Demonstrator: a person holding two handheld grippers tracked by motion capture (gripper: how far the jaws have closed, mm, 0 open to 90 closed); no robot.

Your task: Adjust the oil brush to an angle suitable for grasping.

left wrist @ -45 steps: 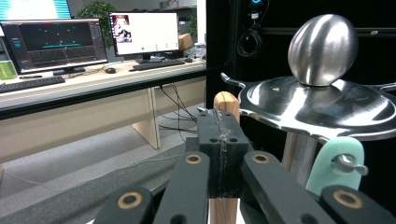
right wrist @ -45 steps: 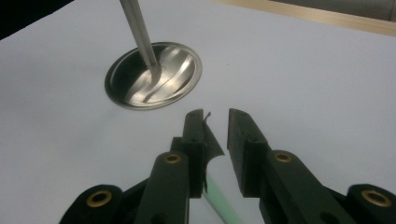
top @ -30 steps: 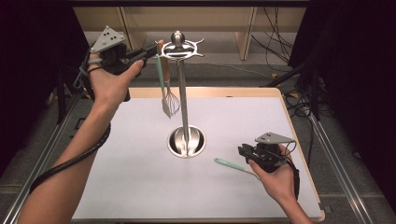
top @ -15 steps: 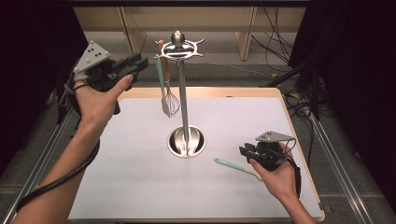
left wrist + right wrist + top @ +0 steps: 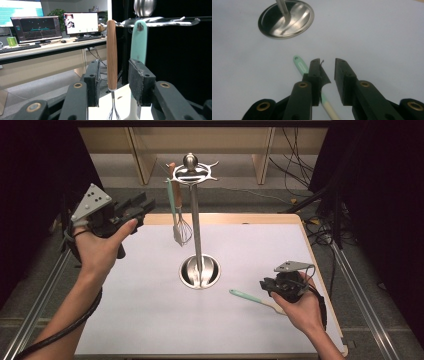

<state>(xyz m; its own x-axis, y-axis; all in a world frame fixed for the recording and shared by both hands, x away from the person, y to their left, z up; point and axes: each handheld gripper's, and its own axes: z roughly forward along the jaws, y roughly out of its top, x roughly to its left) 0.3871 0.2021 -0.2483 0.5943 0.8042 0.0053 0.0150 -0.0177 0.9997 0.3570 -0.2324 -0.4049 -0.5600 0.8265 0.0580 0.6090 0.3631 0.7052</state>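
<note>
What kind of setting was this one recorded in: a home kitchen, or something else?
Likely an office or lab set up for recording, not a kitchen: computer monitors and a keyboard on a long desk, loose cables on the floor, and a utensil stand on a white-topped table.

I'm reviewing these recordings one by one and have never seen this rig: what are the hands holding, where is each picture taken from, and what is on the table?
No robot here: a person holds a hand-operated two-jaw tool in each hand. The high view looks down on the white table from the person's side. The other two pictures come from cameras riding on the tools, looking along their black jaws.

A metal stand rises mid-table; a whisk and a mint-handled utensil hang from its hooks. A mint spatula lies on the table.

The left gripper is raised near the stand, its jaws open and just widening, holding nothing. The right gripper sits low over the spatula, jaws open, with the handle beside them, not gripped.
</note>
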